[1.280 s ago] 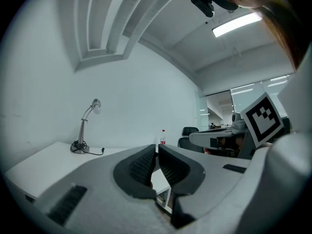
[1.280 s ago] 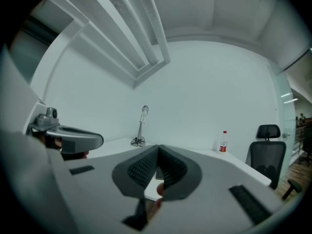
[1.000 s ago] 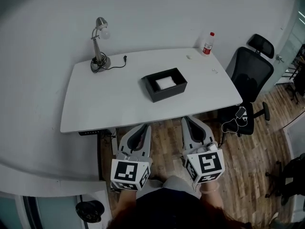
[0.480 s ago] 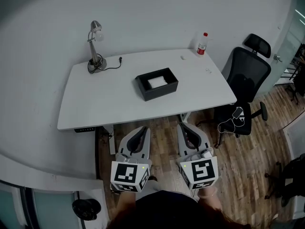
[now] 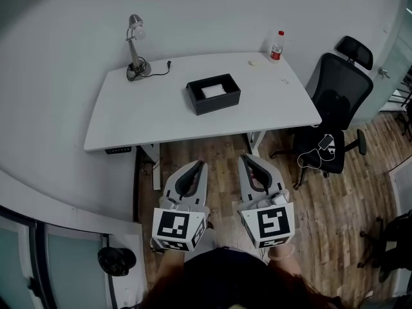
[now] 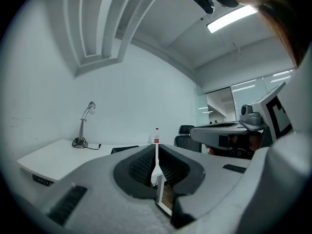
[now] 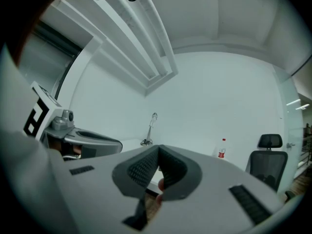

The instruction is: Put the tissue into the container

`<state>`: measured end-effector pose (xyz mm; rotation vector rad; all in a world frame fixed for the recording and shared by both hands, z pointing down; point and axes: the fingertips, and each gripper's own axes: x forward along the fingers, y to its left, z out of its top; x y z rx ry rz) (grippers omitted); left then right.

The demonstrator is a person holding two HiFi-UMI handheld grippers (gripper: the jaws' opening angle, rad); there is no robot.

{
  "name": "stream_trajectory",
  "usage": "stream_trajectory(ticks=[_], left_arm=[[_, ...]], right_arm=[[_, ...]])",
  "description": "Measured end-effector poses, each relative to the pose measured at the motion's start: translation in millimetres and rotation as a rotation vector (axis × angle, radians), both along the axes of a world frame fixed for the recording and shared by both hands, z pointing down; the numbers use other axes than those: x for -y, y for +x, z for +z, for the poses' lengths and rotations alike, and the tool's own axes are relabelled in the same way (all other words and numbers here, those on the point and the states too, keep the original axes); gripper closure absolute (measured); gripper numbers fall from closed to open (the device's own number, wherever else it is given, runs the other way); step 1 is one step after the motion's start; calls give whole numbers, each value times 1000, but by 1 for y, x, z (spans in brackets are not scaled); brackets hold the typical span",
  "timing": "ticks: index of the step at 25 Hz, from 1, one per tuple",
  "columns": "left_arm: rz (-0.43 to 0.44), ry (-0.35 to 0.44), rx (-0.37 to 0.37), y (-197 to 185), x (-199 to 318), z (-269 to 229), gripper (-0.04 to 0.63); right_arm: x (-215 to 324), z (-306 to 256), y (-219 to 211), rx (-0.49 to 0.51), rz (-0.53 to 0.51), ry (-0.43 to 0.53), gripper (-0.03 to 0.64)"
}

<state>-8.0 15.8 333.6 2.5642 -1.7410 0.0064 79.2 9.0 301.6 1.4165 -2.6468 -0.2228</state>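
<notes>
A black rectangular container [image 5: 214, 93] stands mid-table on the white table [image 5: 148, 118], with a white tissue [image 5: 212, 91] lying inside it. Both grippers hang side by side over the wooden floor, short of the table's near edge and pointing at it. My left gripper [image 5: 194, 167] is shut with nothing between its jaws; in the left gripper view only a thin slit shows at the left gripper [image 6: 156, 156]. My right gripper [image 5: 248, 160] is shut and empty too, its pads meeting in the right gripper view at the right gripper [image 7: 157, 163].
A desk lamp [image 5: 135, 44] with its cable stands at the table's far left corner. A red-capped bottle [image 5: 277, 46] stands at the far right. A black office chair [image 5: 338, 105] is right of the table. A glass partition runs along the left.
Both grippers have drawn back from the table's near edge, which now lies farther up the head view. Their jaws stayed shut. The container and tissue have not moved on the table.
</notes>
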Motion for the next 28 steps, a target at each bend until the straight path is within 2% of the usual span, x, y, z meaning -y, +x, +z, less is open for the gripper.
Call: stream_trajectory(ticks=[17,22,28], left_arm=[[-16,17,14,19,-49,-3,558],[-16,31,45,21,-56,-11,557],[-14,46,41,23,-62,-15,558]], right_arm=[[-40,-1,19,62,-26,10,597],[-47,-2,19,52,-36,21,597],[-53,-1,23,50,-39,30,597]])
